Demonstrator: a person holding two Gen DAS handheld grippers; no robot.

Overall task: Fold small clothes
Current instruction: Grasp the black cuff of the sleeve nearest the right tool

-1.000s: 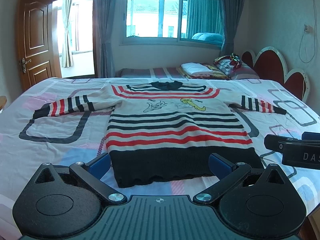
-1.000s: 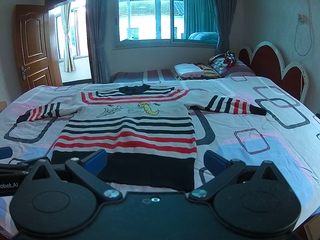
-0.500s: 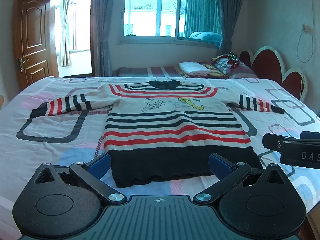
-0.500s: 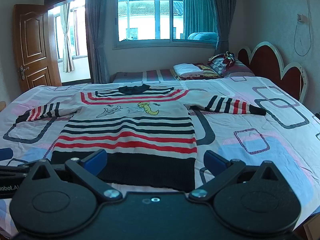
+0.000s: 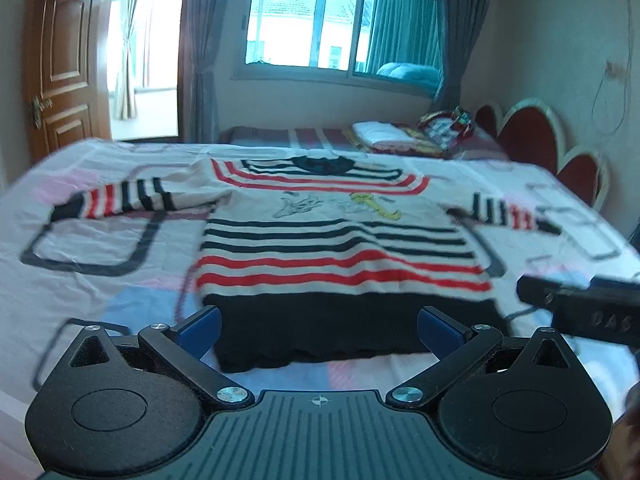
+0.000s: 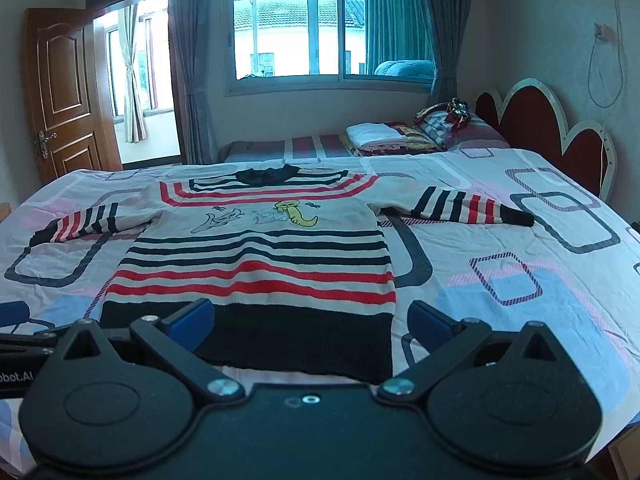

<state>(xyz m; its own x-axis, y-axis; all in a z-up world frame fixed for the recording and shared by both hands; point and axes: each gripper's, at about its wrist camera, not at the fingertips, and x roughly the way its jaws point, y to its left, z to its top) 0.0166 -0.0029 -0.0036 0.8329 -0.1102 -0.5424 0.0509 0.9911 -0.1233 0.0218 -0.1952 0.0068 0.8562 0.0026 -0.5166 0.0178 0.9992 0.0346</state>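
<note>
A small striped sweater [image 5: 336, 252] lies flat on the bed, face up, sleeves spread to both sides, black hem nearest me. It also shows in the right wrist view [image 6: 256, 256]. My left gripper [image 5: 319, 326] is open and empty, just above the hem's left part. My right gripper [image 6: 310, 320] is open and empty, near the hem's right corner. The right gripper's body [image 5: 584, 308] shows at the right edge of the left wrist view. The left gripper's body [image 6: 20, 340] shows at the left edge of the right wrist view.
The bed [image 6: 520, 280] has a patterned sheet and a red scalloped headboard [image 6: 552, 132] on the right. Folded clothes and pillows [image 6: 400, 136] lie on a second bed under the window. A wooden door [image 6: 64, 92] stands open at the left.
The left gripper has moved quickly, its view now blurred and shifted so the sweater sits further right and nearer. The right gripper has barely moved. Both stay open.
</note>
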